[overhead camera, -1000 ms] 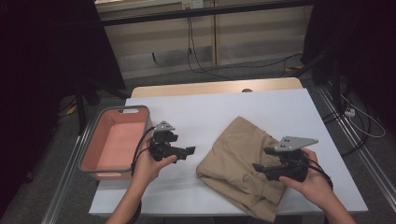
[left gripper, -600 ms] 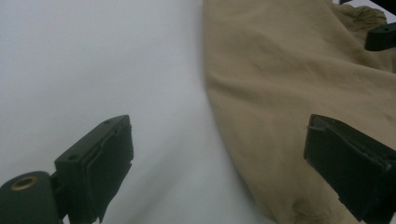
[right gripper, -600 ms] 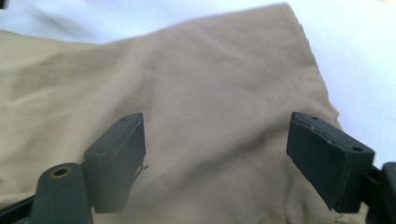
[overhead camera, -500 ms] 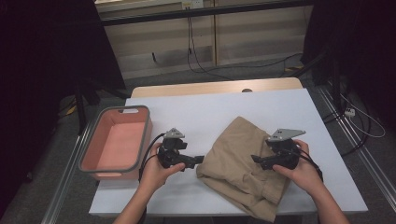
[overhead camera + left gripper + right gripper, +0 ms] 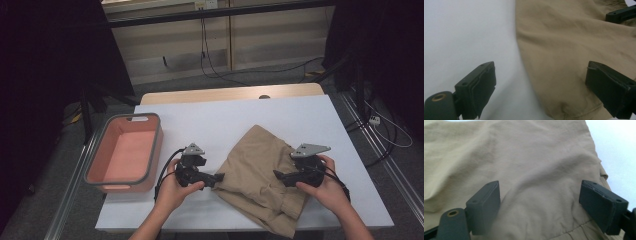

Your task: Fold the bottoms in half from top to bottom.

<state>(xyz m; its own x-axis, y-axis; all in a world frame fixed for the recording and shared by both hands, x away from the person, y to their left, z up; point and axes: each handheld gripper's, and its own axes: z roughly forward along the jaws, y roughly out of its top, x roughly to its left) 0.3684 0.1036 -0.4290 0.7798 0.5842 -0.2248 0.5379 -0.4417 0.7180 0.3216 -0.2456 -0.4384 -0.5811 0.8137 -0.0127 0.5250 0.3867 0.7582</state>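
A crumpled tan garment (image 5: 255, 160) lies on the white table (image 5: 225, 125), right of centre. My left gripper (image 5: 219, 179) sits low at the garment's left edge. In the left gripper view it (image 5: 540, 72) is open, one jaw over bare table and the other over the tan cloth (image 5: 564, 50), with the cloth's edge between them. My right gripper (image 5: 276, 176) hovers over the garment's right part. Its jaws (image 5: 540, 192) have just been opening and stand wide, with the cloth (image 5: 524, 157) beneath and between them and no pad pressing on it. A jaw of the right gripper (image 5: 621, 13) shows far off.
A pink bin with a grey rim (image 5: 157, 145) stands at the table's left edge, with nothing inside. The garment's lower corner reaches the table's front edge (image 5: 280, 230). Cables (image 5: 385, 135) trail on the floor to the right.
Both hands have sunk toward the table. The left gripper has moved right to the garment's edge, and the right gripper has shifted slightly left over the cloth.
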